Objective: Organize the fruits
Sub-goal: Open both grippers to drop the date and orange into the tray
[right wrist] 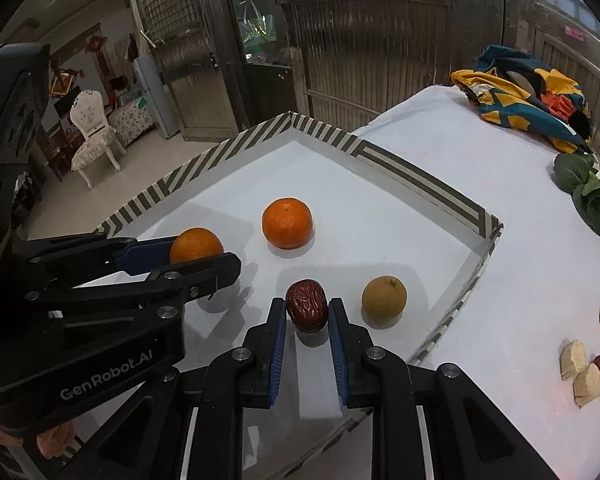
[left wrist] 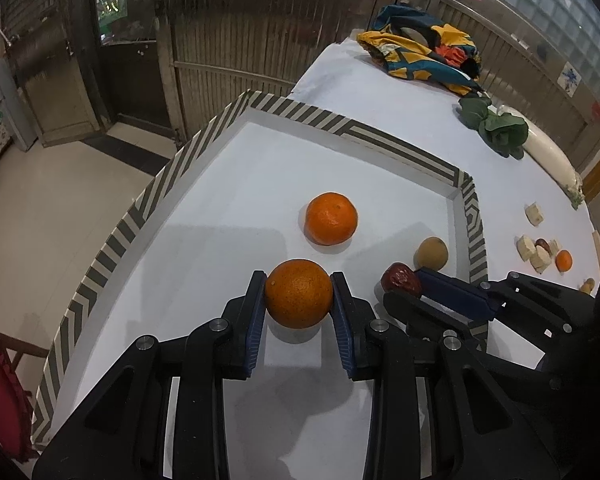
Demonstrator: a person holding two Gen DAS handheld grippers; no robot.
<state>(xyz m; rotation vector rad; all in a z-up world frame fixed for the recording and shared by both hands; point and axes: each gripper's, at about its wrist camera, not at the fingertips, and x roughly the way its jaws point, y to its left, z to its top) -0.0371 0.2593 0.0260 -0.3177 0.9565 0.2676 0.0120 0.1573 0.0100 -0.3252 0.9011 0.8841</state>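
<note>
Left gripper [left wrist: 299, 294]: its jaws squeeze an orange [left wrist: 299, 293] low over the white floor of the striped tray [left wrist: 404, 148].
Second orange [left wrist: 331, 219]: sits in the tray, farther back.
Right gripper [right wrist: 307, 310]: its jaws hug a wrinkly red date [right wrist: 307, 311], also in the tray.
Brown round fruit [right wrist: 384, 299]: rests just beside the date, near the tray's right wall.
Table [right wrist: 520, 280]: more cut pieces lie outside, far right.

Tray rim [left wrist: 404, 148] grey-and-cream striped; tray floor white. Two oranges [left wrist: 331, 219] bright orange. Jujube [right wrist: 307, 305] dark red. Tabletop [left wrist: 380, 92] white. Cloth [left wrist: 424, 54] teal-yellow.
</note>
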